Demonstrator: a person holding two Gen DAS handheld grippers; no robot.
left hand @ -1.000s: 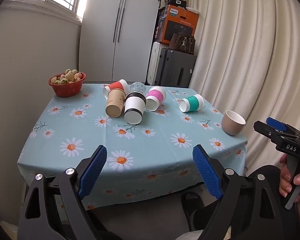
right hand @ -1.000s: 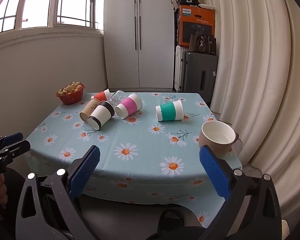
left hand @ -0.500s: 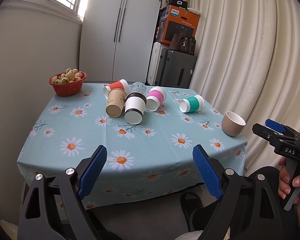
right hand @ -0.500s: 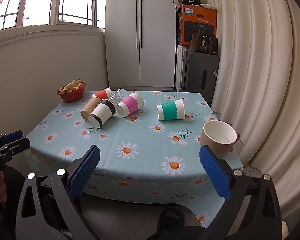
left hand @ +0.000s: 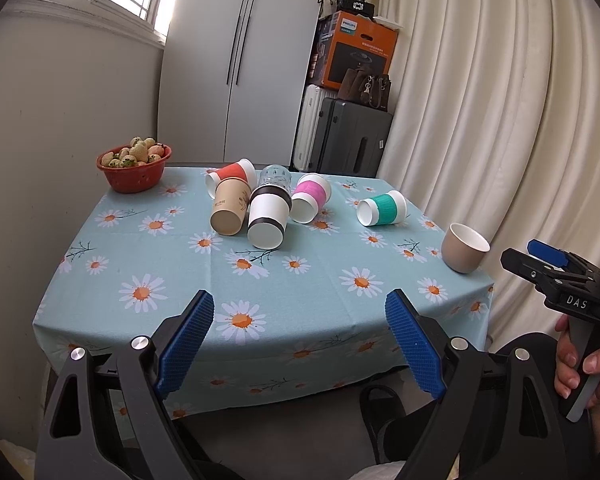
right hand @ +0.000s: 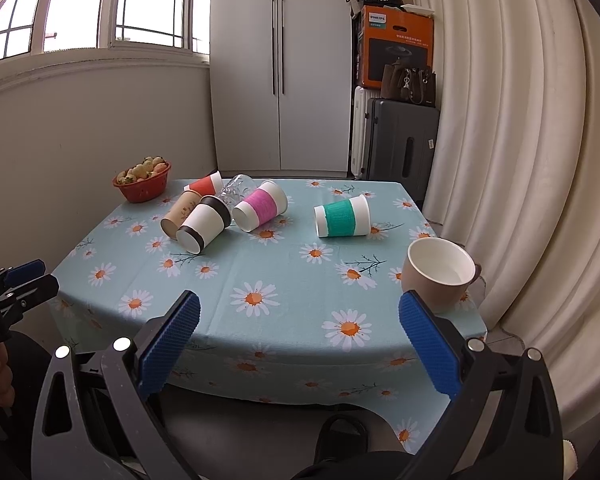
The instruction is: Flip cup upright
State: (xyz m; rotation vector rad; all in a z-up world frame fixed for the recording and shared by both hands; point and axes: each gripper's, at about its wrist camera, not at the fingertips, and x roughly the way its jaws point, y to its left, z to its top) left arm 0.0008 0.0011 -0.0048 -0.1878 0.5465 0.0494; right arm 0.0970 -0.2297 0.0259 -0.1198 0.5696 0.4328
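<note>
Several cups lie on their sides on the daisy tablecloth: a red cup, a brown paper cup, a black-banded white cup, a clear glass, a pink-sleeved cup and a green-sleeved cup. A beige mug stands upright at the right edge, also in the right wrist view. My left gripper is open and empty before the table's front edge. My right gripper is open and empty, its right finger just in front of the mug.
A red bowl of fruit sits at the table's back left by the wall. Suitcases with an orange box stand behind the table. A curtain hangs on the right. A white wardrobe fills the back.
Both grippers have edged slightly forward toward the table. The cups have not moved.
</note>
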